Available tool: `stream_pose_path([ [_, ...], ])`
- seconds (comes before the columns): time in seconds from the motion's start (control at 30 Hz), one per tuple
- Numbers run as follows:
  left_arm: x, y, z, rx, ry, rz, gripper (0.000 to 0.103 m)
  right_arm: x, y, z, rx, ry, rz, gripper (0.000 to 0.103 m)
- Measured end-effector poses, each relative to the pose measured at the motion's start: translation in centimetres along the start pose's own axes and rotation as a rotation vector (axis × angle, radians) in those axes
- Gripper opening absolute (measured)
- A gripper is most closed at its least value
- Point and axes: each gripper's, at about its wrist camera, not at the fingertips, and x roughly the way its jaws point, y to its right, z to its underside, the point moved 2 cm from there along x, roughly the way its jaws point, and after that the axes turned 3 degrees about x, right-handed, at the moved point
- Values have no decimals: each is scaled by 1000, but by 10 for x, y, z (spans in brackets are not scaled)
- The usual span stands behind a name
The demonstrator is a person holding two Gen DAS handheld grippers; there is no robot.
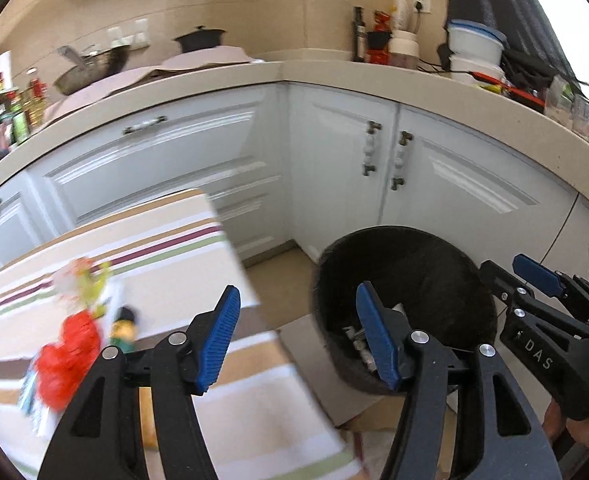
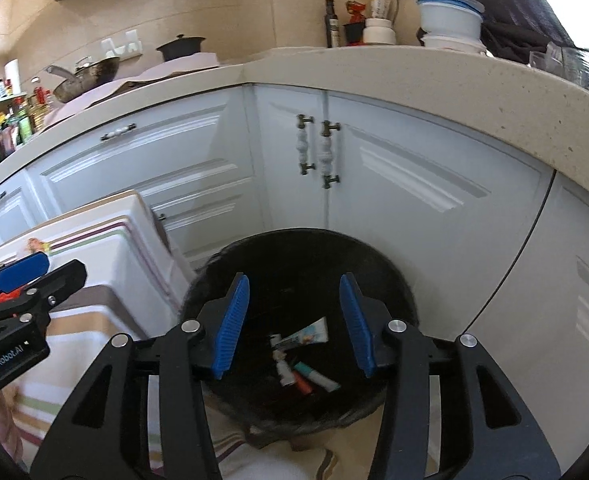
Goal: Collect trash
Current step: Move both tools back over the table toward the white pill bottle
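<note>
Both grippers spread, nothing held: right gripper (image 2: 294,320) over the black bin (image 2: 394,280); left gripper (image 1: 298,336) beside the bin. Tube and pens (image 2: 302,354) already in the bin. Next target: red wrapper (image 1: 68,364) on striped tablecloth (image 1: 166,240), left of bin; pinch bulk, carry clear over rim.

The left wrist camera sits just behind its own hand-held gripper (image 1: 296,336), tilted down over the corner of the striped desk (image 1: 166,240) toward the white cabinets (image 1: 334,160); the black bin (image 1: 406,280) lies near, to its right. The right wrist camera looks down from close above that bin (image 2: 298,272), between its own blue fingers (image 2: 234,320). Both views share the bin, the cabinet corner, the countertop (image 2: 374,68), and each catches the other gripper at its edge.
</note>
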Motion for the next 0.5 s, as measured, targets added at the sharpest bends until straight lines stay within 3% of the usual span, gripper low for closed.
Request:
stream_pose_path([
  [0.5, -74, -122, 80, -168, -36, -226, 62, -44, -126, 48, -134, -41, -200, 46],
])
